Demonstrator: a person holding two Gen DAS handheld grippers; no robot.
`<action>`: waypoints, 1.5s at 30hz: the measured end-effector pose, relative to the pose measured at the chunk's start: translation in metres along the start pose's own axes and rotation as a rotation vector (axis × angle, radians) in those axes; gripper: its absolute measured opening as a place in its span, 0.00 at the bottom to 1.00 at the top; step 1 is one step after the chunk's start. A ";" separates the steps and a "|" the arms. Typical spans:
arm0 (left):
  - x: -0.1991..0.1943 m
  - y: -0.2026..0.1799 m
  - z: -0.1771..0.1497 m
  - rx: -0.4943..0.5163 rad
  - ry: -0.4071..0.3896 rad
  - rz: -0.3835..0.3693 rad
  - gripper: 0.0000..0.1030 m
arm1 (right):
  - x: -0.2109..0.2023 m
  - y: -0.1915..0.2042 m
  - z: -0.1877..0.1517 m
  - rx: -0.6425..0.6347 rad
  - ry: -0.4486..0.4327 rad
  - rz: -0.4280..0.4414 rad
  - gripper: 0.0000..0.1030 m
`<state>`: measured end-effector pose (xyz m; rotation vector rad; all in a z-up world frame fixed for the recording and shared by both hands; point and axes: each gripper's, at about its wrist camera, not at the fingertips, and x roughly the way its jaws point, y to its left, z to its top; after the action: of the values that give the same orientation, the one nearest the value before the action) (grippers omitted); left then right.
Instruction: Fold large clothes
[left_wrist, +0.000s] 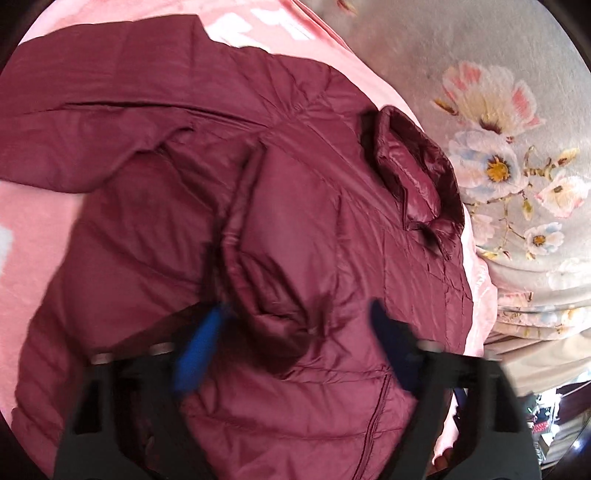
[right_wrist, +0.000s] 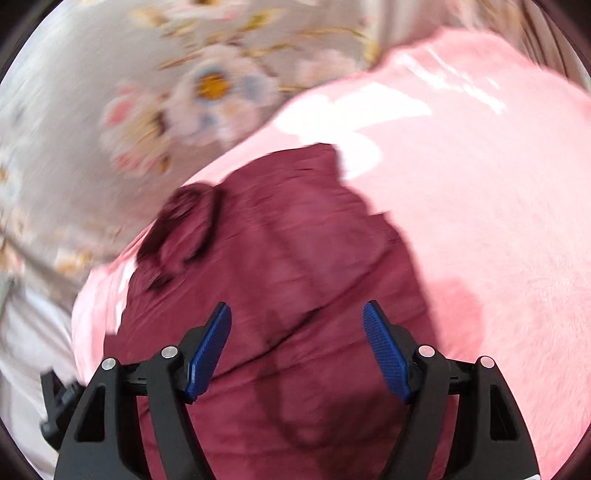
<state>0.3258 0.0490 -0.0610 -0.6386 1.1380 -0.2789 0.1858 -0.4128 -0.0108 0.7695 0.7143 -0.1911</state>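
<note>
- Maroon quilted puffer jacket (left_wrist: 280, 236) lies flat on pink fleece blanket (left_wrist: 33, 229), collar at two o'clock, ready for folding.
- My left gripper (left_wrist: 295, 314) straddles a sleeve ridge, unclamped.
- My right gripper (right_wrist: 297, 314) hovers agape, empty.

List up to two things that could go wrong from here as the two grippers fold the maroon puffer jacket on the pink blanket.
1. The left gripper straddles a puffy fold of the maroon puffer jacket; its slick fabric could slip free or bunch.
2. The jacket's collar lies near the pink blanket edge by the floral bedsheet; tugging may drag it off. The right gripper hangs open, holding nothing.
</note>
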 end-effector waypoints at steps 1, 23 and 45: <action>0.003 -0.001 0.002 0.004 0.009 -0.005 0.34 | 0.007 -0.010 0.006 0.042 0.010 0.006 0.70; -0.005 0.013 0.022 0.202 -0.109 0.159 0.03 | 0.038 -0.030 0.034 0.007 -0.030 -0.150 0.10; 0.044 -0.059 -0.019 0.441 -0.105 0.165 0.07 | 0.077 0.095 -0.032 -0.641 0.054 -0.305 0.01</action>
<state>0.3328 -0.0266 -0.0638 -0.1670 0.9795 -0.3379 0.2652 -0.3150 -0.0226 0.0524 0.8796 -0.2014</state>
